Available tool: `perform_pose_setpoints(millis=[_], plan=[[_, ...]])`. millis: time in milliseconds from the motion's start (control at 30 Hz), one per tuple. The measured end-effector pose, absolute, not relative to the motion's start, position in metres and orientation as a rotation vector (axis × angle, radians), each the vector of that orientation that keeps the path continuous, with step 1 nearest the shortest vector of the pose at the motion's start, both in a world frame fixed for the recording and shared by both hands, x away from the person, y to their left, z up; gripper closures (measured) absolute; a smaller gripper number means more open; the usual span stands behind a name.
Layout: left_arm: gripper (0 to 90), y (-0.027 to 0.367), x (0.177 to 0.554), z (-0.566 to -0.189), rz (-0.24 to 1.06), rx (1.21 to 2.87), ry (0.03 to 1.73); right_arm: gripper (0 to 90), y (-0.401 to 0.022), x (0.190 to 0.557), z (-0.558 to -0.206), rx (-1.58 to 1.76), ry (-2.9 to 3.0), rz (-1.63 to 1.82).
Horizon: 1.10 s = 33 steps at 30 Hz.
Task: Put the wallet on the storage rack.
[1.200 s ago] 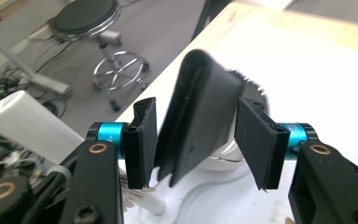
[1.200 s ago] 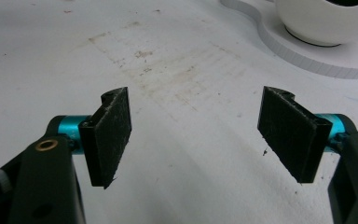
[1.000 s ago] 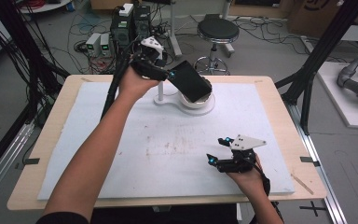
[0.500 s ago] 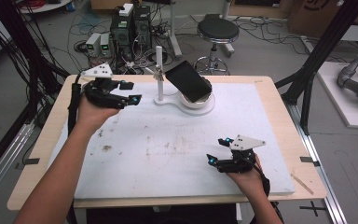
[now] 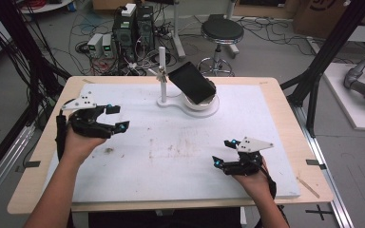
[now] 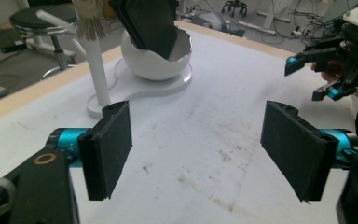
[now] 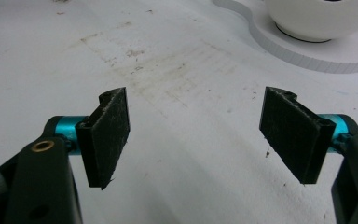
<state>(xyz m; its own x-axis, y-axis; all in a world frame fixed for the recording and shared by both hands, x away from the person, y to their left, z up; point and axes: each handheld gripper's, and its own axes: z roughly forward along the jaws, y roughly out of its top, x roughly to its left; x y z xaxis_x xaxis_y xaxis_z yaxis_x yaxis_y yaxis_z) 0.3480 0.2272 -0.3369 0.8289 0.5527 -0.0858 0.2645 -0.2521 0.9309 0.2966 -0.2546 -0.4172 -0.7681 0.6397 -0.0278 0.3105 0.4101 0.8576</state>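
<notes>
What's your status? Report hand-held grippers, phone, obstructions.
Left hand-held gripper open, empty, jaws just widened. Right hand-held gripper open, empty. Phone leaning in white bowl. Nothing between.

A stained white mat (image 5: 171, 156) covers the wooden table (image 5: 285, 109), bearing a white stand (image 5: 190, 102).

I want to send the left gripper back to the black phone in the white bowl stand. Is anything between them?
Nothing visible. Bare white mat lies between the left gripper, jaws open and empty, and the phone. The white post stands just left of the bowl, close beside that path.
</notes>
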Motion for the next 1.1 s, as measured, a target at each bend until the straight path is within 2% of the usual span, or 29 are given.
perform_pose_setpoints(millis=[400, 533, 833, 1100], plan=[[12.4, 0.233, 0.33, -0.371, 0.259, 1.775, 0.573, 22.0, -0.259, 0.309, -0.419, 0.858, 2.299, 1.334], [9.0, 0.23, 0.334, -0.379, 0.269, 1.822, 0.582, 21.9, -0.258, 0.31, -0.419, 0.86, 2.295, 1.327], [7.8, 0.229, 0.333, -0.399, 0.238, 1.842, 0.603, 21.9, -0.254, 0.311, -0.418, 0.848, 2.304, 1.307], [7.8, 0.232, 0.333, -0.401, 0.241, 1.835, 0.628, 21.9, -0.253, 0.312, -0.417, 0.849, 2.3, 1.308]])
